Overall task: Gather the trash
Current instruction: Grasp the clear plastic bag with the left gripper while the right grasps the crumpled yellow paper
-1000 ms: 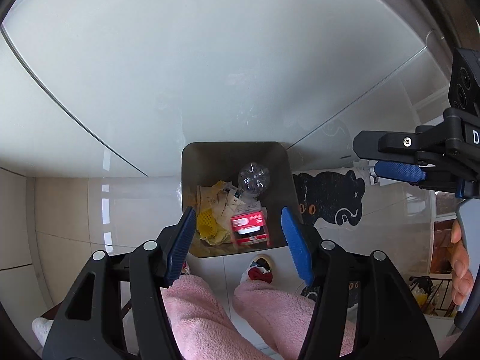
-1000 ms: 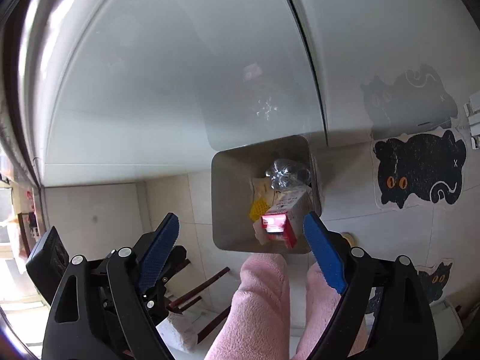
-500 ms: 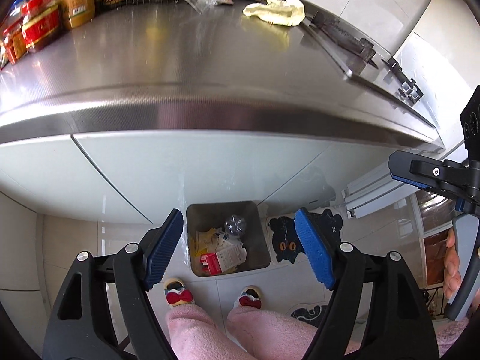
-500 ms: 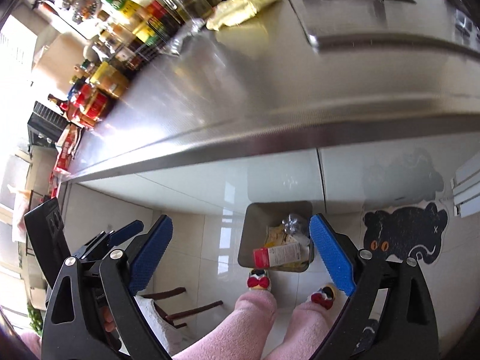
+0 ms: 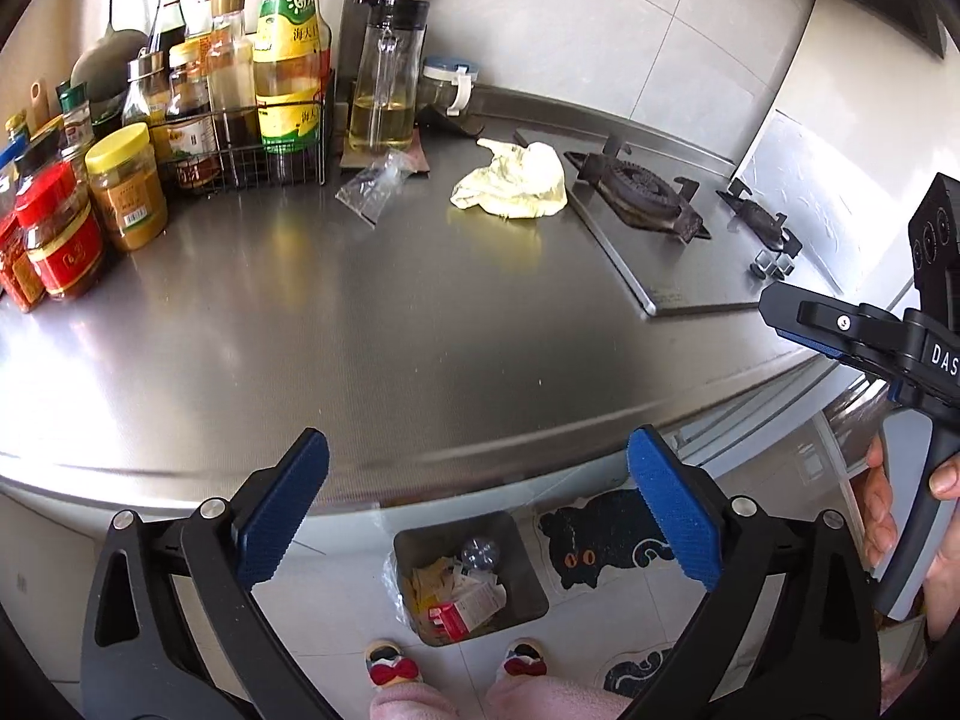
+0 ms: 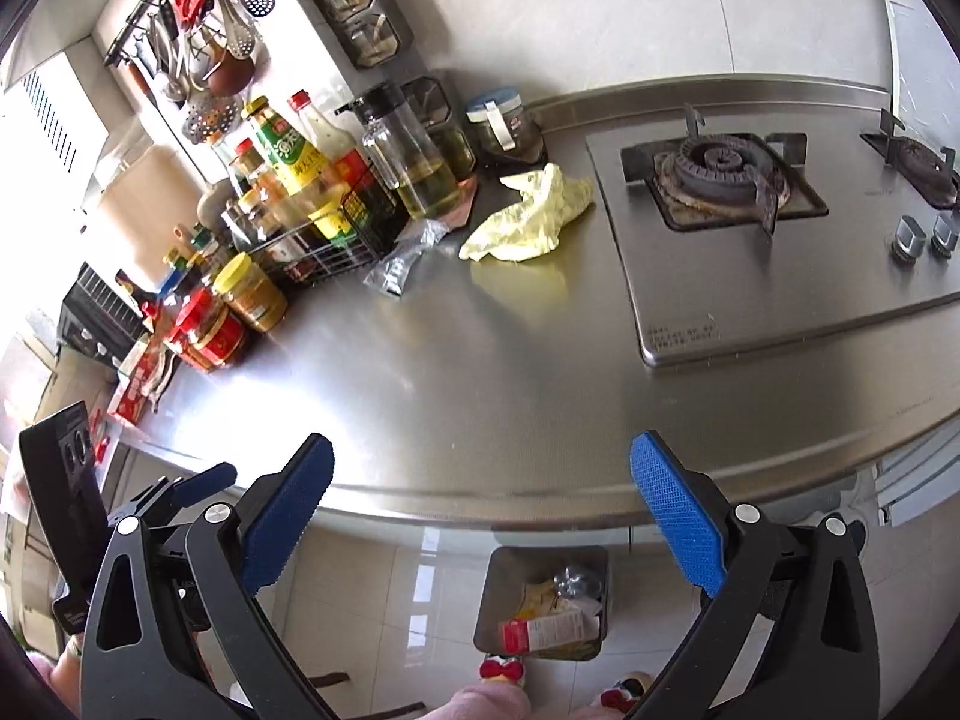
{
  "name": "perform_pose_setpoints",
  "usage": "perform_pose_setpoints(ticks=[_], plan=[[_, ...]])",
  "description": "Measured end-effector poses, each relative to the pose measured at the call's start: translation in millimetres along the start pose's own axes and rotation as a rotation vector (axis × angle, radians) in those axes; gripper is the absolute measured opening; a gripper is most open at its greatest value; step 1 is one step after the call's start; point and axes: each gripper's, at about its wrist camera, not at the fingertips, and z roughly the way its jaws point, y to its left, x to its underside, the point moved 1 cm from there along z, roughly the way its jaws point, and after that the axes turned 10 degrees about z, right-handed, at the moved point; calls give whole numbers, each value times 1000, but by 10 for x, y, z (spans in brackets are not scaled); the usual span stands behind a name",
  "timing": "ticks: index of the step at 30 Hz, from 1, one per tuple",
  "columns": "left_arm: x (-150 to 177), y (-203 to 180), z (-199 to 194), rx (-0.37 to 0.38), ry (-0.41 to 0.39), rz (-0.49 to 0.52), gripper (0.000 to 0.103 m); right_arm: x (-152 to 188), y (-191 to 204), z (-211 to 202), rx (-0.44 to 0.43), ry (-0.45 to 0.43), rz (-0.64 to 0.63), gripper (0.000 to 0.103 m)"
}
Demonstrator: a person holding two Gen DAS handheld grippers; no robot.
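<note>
My left gripper (image 5: 477, 450) hangs above the steel counter's front edge (image 5: 420, 468), jaws opening, nothing between the blue pads. My right gripper (image 6: 480, 450) is beside it at the same height, jaws also opening and empty. On the floor below stands the grey trash bin (image 5: 450, 531) (image 6: 510, 576), holding a red-and-white carton (image 5: 468, 609) (image 6: 543, 630), a crushed clear bottle (image 5: 480, 552) and yellow scraps. Far back on the counter lie a crumpled pale-yellow wrapper (image 5: 513, 186) (image 6: 531, 219) and a small clear plastic bag (image 5: 375, 186) (image 6: 405, 258).
A gas hob (image 5: 642, 192) (image 6: 720, 174) fills the counter's right side. Bottles and jars (image 5: 198, 96) (image 6: 288, 180) crowd the back left. A black cat mat (image 5: 600, 540) lies next to the bin, with the person's slippers (image 5: 390, 666) in front of it.
Both grippers have risen from just over the bin to above counter height and tipped up, bringing the countertop into view. Both pairs of jaws have spread wider.
</note>
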Motion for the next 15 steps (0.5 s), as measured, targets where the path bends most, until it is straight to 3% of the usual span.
perform_pose_setpoints(ticks=[15], plan=[[-962,696,555,-36,-52,5,95,-999,65,931,39,-39,40,100]])
